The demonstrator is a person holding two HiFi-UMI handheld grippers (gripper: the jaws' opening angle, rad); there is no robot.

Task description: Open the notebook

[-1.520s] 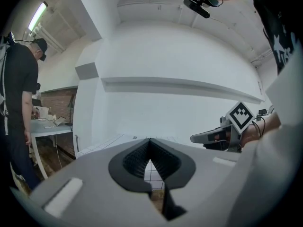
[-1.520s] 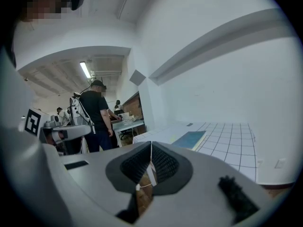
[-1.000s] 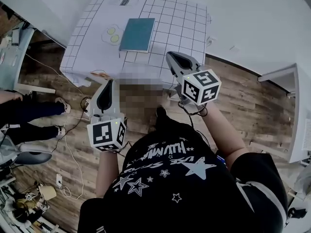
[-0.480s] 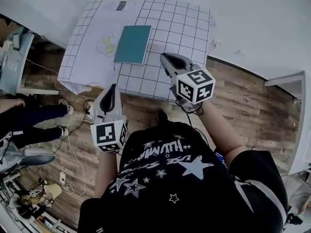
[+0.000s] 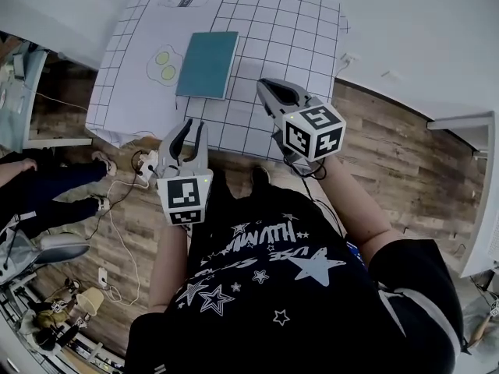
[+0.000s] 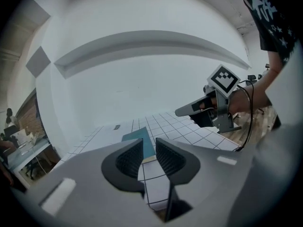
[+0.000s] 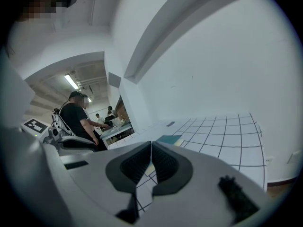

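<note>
Hovering at the near edge of the tabletop [image 5: 288, 37], the left gripper [image 5: 192, 127] has just been opening its jaws, nothing between them; the right gripper [image 5: 263, 86] has its jaws closed, empty. Farther in lies the notebook [image 5: 207, 65]: teal, shut, flat on the grid, long axis running away from the person, far end leaning slightly right. It sits apart, ahead of the left jaws and left of the right

- Notebook [image 5: 207, 65]: plain teal cover.
- Tablecloth [image 5: 290, 31] beneath the notebook: white, dark grid lines.
- Circles [image 5: 163, 57] left of the notebook: yellow-green.
- Floor [image 5: 390, 162]: brown wood planks.
</note>
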